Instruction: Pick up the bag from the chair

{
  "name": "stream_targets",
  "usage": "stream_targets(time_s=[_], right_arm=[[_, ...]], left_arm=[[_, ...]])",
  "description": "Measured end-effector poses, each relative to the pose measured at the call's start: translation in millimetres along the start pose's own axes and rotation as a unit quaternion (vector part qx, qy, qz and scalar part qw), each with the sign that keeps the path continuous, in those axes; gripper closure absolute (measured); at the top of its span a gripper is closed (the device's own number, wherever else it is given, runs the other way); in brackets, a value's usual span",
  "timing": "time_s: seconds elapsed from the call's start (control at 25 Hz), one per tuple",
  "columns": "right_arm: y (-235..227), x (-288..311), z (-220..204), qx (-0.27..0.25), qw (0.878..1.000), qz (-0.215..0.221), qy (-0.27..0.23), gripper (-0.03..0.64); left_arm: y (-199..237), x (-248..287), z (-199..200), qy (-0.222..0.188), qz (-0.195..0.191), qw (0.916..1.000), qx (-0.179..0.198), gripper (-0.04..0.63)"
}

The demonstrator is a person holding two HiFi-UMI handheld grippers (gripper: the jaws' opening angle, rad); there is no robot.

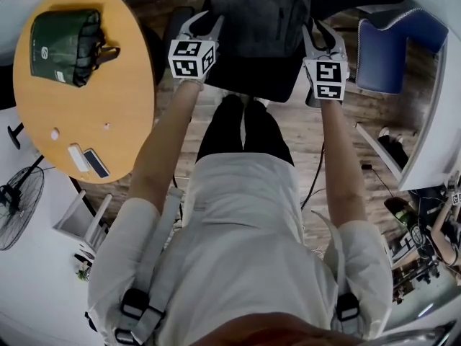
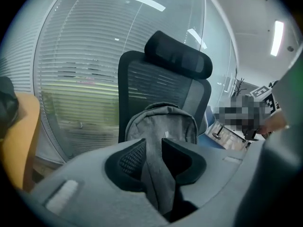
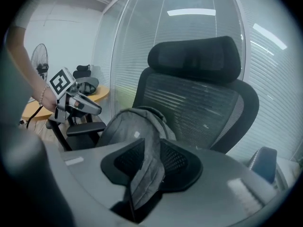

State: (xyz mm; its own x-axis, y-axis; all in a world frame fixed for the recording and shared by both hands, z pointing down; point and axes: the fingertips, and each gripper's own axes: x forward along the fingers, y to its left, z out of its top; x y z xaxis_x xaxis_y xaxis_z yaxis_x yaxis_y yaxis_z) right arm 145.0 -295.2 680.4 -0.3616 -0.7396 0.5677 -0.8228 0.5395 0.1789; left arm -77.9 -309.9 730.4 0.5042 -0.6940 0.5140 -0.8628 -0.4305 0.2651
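A grey backpack stands upright on the seat of a black mesh office chair, toward the seat's back edge, leaning on the backrest below the headrest.

I hold it from the front with both grippers. The left gripper is pinched on a padded shoulder strap, which fills the gap between its pads. The right gripper is pinched on the second shoulder strap, which lies folded and slack between its pads.

By my reading, the bag's weight is on the seat and the lift is not yet made.

The risks, as I judge them:
- That slack fold may slip out of the right jaws once the bag's weight comes on, leaving the bag hanging from one strap and swinging.
- The bag's base may drag over the seat's front edge or catch on the armrest if I pull toward myself before lifting.

Room to move is open straight up and back toward me. A glass wall with blinds stands behind the chair. A round wooden table is close on the left, and a blue chair is close on the right.
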Motion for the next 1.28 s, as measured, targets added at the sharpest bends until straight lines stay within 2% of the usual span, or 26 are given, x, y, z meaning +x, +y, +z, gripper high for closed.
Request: stream_targets(time_s=[0.52,0.76,0.96,1.12,1.28], right_arm=[[-30,58,-77,0.032,0.998,0.002,0.063,0.486],[-25,80,-96,0.024,0.997,0.018,0.073,0.463],[-23,96,-100,0.027,0.997,0.018,0.076,0.435],[-27,104,-100,0.024,0.997,0.014,0.074,0.436],[-28,109,-102,0.019,0.997,0.005,0.077,0.446]], left_arm=[[42,48,-50,0.053,0.018,0.9979,-0.032,0.429],[53,67,-65,0.057,0.014,0.9965,-0.059,0.401],[57,78,-65,0.051,0.006,0.9968,-0.061,0.359],[57,89,-60,0.050,0.000,0.9971,-0.058,0.357],[55,99,-65,0.065,-0.003,0.9970,-0.042,0.366]])
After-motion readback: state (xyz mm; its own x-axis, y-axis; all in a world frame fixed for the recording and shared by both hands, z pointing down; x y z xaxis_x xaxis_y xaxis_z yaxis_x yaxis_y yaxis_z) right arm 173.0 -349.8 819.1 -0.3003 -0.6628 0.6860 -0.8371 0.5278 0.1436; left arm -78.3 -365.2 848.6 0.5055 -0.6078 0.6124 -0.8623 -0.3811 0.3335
